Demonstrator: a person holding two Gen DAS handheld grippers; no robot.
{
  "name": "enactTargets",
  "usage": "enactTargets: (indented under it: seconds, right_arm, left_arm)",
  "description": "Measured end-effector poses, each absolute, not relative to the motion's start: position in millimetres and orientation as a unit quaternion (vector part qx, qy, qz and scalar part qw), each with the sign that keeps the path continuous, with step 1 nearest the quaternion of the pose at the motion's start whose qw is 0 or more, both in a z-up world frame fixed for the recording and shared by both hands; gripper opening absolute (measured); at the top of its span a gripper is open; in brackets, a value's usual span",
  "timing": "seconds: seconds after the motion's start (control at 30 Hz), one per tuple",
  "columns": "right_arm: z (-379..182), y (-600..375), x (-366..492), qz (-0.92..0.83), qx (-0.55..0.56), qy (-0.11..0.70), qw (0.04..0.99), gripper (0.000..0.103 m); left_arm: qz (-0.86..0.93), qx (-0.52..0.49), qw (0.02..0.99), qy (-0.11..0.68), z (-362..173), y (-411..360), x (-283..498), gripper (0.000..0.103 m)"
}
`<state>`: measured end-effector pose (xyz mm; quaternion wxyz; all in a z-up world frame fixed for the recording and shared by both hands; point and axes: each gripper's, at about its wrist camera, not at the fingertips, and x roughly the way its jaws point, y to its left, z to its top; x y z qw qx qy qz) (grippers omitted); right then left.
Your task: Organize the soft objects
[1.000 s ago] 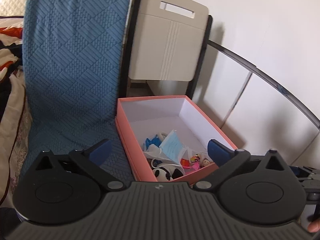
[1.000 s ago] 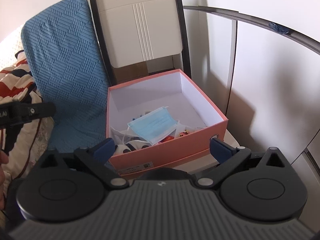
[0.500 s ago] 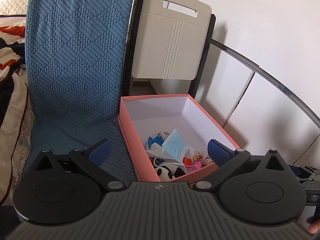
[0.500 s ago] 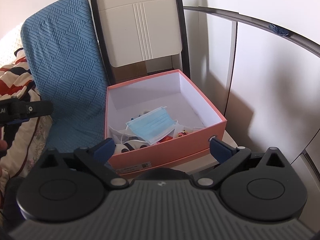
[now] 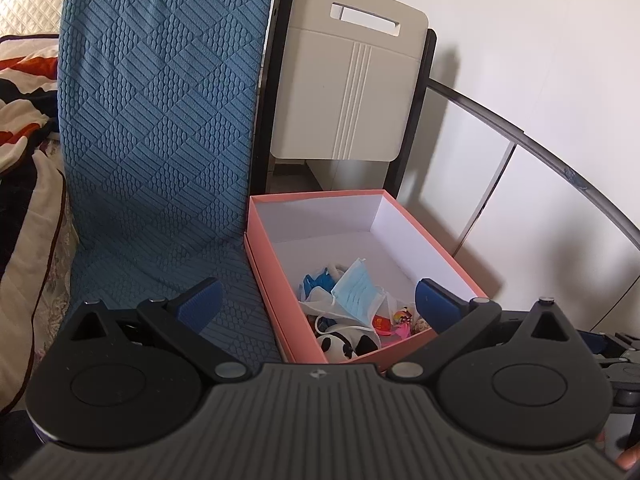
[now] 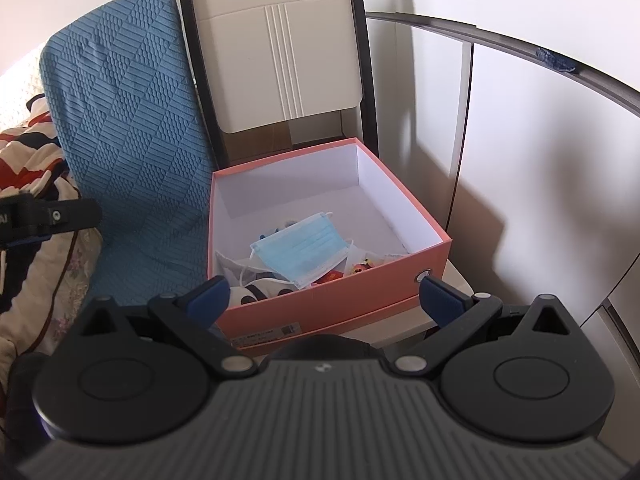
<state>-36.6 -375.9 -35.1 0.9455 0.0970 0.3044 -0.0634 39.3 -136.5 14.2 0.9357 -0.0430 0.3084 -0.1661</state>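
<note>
Ahead of our left gripper (image 5: 316, 300), the pink box (image 5: 272, 280) looks like matt cardboard with smooth white paper lining; the blue mask (image 6: 300, 248) inside is pleated soft fabric. Left of it we see an embossed, rough cloth cushion (image 5: 160, 120); behind, a smooth matt plastic chair back (image 6: 276, 60).

A blue face mask (image 6: 301, 251) lies atop the pile inside the pink box (image 6: 340, 304), right gripper (image 6: 324, 294) fingers spread.

A textured blue quilted cushion (image 5: 160, 128) leans upright beside a folded beige plastic chair (image 5: 352, 84), with a patterned red-and-cream blanket (image 6: 28, 168) at its left.
</note>
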Motion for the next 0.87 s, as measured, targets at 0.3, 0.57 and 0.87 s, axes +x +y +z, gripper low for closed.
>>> enactTargets:
  seconds: [0.3, 0.57, 0.87]
  right_arm:
    - [-36.2, -376.4, -34.9, -0.061, 0.098, 0.307, 0.945, 0.103]
    - [-37.6, -375.4, -34.5, -0.063, 0.095, 0.308, 0.945, 0.103]
    - [-38.3, -375.8, -33.9, -0.062, 0.093, 0.308, 0.945, 0.103]
  left_arm:
    - [-0.168, -0.043, 0.934, 0.313, 13.7, -139.2, 38.3, 0.103]
    - [-0.173, -0.044, 0.933, 0.312, 13.9, -138.0, 38.0, 0.103]
    - [-0.179, -0.048, 0.931, 0.316, 13.3, -137.9, 38.0, 0.103]
